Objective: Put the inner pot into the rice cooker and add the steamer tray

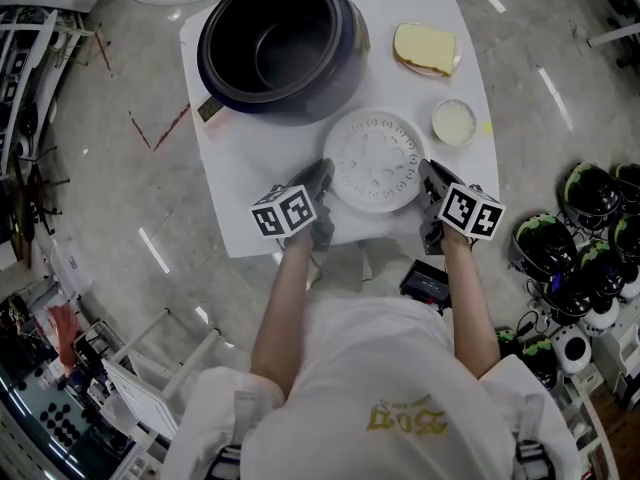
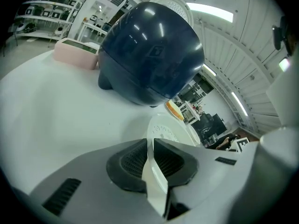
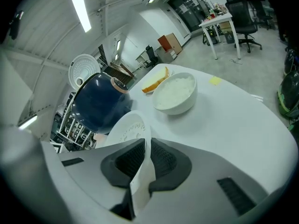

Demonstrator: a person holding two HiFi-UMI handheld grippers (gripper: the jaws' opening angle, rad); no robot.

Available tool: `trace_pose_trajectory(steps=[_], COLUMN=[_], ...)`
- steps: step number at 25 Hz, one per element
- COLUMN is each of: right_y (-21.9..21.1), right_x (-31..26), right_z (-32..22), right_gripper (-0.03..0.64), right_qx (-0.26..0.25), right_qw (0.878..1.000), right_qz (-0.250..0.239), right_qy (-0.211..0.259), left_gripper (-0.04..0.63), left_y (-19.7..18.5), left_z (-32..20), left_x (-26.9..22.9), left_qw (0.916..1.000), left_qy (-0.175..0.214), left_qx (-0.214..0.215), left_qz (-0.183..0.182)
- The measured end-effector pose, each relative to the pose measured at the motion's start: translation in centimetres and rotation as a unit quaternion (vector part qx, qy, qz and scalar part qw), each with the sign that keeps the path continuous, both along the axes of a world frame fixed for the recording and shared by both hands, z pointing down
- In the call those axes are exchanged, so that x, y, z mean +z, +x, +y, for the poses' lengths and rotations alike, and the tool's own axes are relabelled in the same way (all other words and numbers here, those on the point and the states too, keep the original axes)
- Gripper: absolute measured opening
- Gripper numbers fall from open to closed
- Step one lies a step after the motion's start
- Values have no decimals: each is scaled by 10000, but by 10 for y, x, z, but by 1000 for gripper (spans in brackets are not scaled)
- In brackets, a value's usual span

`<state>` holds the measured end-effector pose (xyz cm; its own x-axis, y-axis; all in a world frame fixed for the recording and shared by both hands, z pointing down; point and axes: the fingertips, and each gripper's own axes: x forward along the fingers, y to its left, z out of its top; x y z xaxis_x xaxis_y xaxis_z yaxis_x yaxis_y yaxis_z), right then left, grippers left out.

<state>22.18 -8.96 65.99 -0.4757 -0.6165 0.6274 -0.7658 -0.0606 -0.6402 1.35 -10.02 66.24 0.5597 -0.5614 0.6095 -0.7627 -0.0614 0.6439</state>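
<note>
A white, smooth-topped bench (image 1: 240,178) carries a glossy, rounded dark-blue rice cooker (image 1: 280,43), lid open, with the dark inner pot (image 1: 285,58) seated inside. Just in front of the cooker lies the steamer tray (image 1: 375,163), a round white plastic disc pierced with rings of small holes. The left gripper (image 2: 150,146) and right gripper (image 3: 145,146) each pinch the tray's thin rim between ribbed black pads, on opposite sides. Beside the tray stands a small white bowl (image 1: 454,122) of rice; beyond it is a pale yellow slab (image 1: 424,46) on a plate. No writing is legible.
</note>
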Motion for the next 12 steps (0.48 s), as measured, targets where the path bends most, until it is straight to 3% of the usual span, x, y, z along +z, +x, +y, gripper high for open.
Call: trace_pose_trajectory(steps=[12], right_y=[-16], right_x=[-5], right_z=[19], right_gripper=[49], right_qx=[-66], right_qw=[9999], right_qz=[-77], right_qy=[-23], left_gripper=[54], left_y=[-14], left_z=[14], left_x=[-8], left_qw=[9999], left_qy=[-8], left_qx=[121], left_qz=[87])
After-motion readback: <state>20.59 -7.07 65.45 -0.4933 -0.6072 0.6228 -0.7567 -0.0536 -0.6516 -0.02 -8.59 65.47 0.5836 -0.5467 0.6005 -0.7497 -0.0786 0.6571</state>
